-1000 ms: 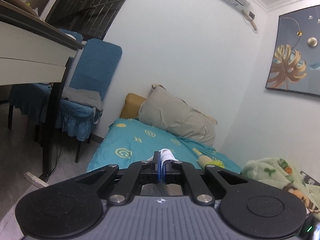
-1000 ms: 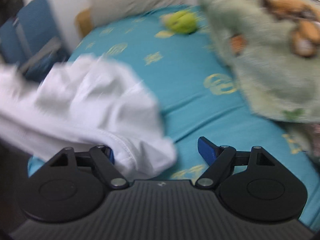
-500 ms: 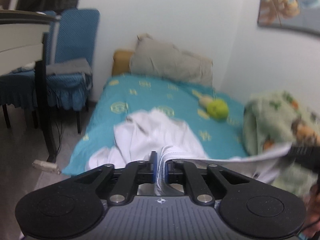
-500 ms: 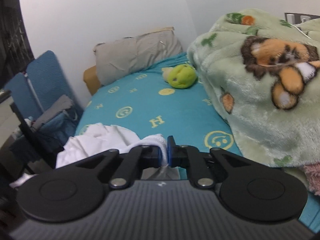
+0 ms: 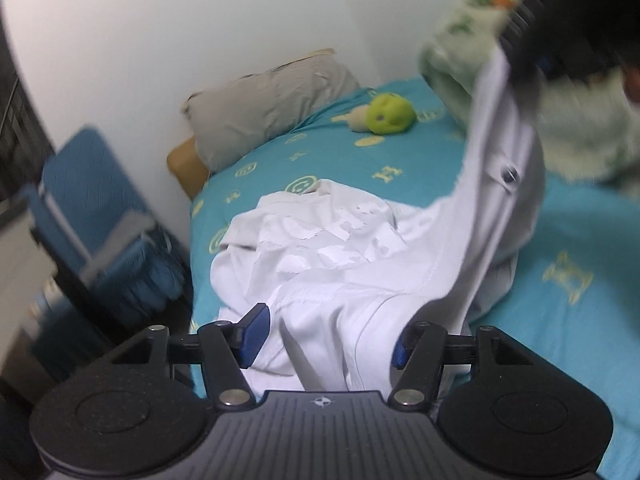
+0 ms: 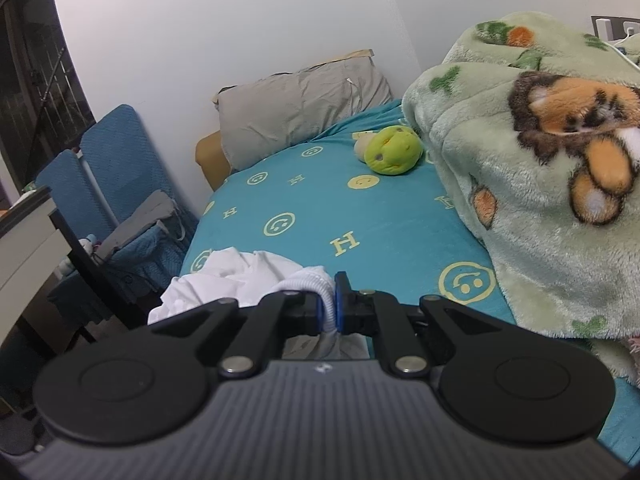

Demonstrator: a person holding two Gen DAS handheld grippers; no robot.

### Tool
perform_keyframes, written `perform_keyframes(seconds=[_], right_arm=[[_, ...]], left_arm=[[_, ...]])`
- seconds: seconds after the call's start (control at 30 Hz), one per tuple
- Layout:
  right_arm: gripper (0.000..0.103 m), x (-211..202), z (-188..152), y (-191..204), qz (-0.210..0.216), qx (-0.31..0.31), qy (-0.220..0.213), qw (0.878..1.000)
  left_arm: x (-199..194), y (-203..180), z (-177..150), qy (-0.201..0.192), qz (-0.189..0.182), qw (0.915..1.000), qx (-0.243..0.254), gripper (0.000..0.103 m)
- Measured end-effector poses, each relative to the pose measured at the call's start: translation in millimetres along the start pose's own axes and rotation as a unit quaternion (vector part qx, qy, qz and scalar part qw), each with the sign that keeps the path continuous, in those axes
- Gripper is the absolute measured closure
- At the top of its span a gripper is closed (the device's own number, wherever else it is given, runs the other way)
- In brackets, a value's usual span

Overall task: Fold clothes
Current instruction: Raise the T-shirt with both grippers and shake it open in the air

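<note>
A white shirt (image 5: 328, 248) lies crumpled on the teal bedsheet (image 5: 568, 280), with one part pulled up toward the top right. My left gripper (image 5: 326, 336) stands open low over the shirt, white cloth bunched loosely between its blue pads. In the left wrist view my right gripper (image 5: 560, 20) is the dark blurred shape at the top right, holding the raised cloth. In the right wrist view my right gripper (image 6: 328, 304) is shut on a ribbed white edge of the shirt (image 6: 240, 276), the rest trailing down to the left.
A grey pillow (image 6: 300, 100) lies at the head of the bed, a green plush toy (image 6: 392, 150) beside it. A green fleece blanket (image 6: 540, 168) is heaped on the right. Blue chairs (image 6: 112, 168) and a desk (image 6: 28, 248) stand left of the bed.
My left gripper has opened and let go of the shirt's edge, dropping low over the bed. My right gripper stays shut on the shirt and has lifted it.
</note>
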State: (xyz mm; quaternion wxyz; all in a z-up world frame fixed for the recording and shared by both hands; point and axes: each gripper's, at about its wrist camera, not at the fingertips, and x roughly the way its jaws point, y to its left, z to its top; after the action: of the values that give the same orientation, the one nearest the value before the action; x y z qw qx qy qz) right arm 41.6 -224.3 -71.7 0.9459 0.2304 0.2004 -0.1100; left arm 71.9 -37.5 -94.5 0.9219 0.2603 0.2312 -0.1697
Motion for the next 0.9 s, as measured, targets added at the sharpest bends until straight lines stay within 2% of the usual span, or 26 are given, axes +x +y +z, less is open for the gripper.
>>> perform_keyframes(seconds=[0.23, 0.27, 0.33, 0.4, 0.47, 0.5, 0.53, 0.63, 0.7, 0.77, 0.9], right_arm=[[0.092, 2.2, -1.5, 2.0, 0.001, -0.014, 0.014, 1.0], [0.092, 4.5, -2.2, 2.1, 0.0, -0.021, 0.021, 1.0], [0.092, 10.0, -5.7, 4.0, -0.009, -0.037, 0.035, 0.999], [0.09, 17.2, -10.5, 5.8, -0.021, -0.052, 0.059, 0.997], [0.08, 25.1, -17.0, 7.5, -0.032, -0.07, 0.087, 0.993], [0.06, 29.3, -21.4, 8.2, -0.037, -0.082, 0.103, 0.991], [0.047, 33.6, -25.8, 8.9, -0.042, -0.093, 0.118, 0.988], [0.045, 39.1, -35.6, 8.0, -0.049, -0.121, 0.154, 0.979], [0.044, 39.7, -40.6, 6.2, -0.05, -0.137, 0.173, 0.974], [0.039, 40.4, -45.6, 4.4, -0.05, -0.153, 0.191, 0.968], [0.037, 21.6, -20.6, -15.4, -0.09, -0.082, 0.116, 0.986]], left_arm=[[20.1, -14.9, 2.7, -0.017, 0.053, 0.9983, 0.015, 0.039], [21.6, -11.8, 4.0, -0.02, 0.066, 0.9976, 0.004, 0.039], [19.5, 8.7, 8.2, -0.038, 0.095, 0.9933, -0.053, 0.04], [16.6, 31.5, 12.4, -0.055, 0.125, 0.9844, -0.11, 0.04], [9.5, 53.0, 14.5, -0.07, 0.145, 0.9732, -0.164, 0.04], [5.3, 63.1, 14.9, -0.079, 0.154, 0.9665, -0.19, 0.04], [0.9, 72.1, 15.5, -0.085, 0.162, 0.9599, -0.212, 0.04], [-11.5, 92.6, 18.5, -0.096, 0.184, 0.9435, -0.258, 0.04], [-18.8, 102.1, 18.5, -0.099, 0.185, 0.9382, -0.276, 0.039], [-23.3, 106.0, 17.3, -0.097, 0.178, 0.9376, -0.283, 0.039], [-27.9, 93.6, 18.1, -0.092, 0.175, 0.9491, -0.245, 0.035]])
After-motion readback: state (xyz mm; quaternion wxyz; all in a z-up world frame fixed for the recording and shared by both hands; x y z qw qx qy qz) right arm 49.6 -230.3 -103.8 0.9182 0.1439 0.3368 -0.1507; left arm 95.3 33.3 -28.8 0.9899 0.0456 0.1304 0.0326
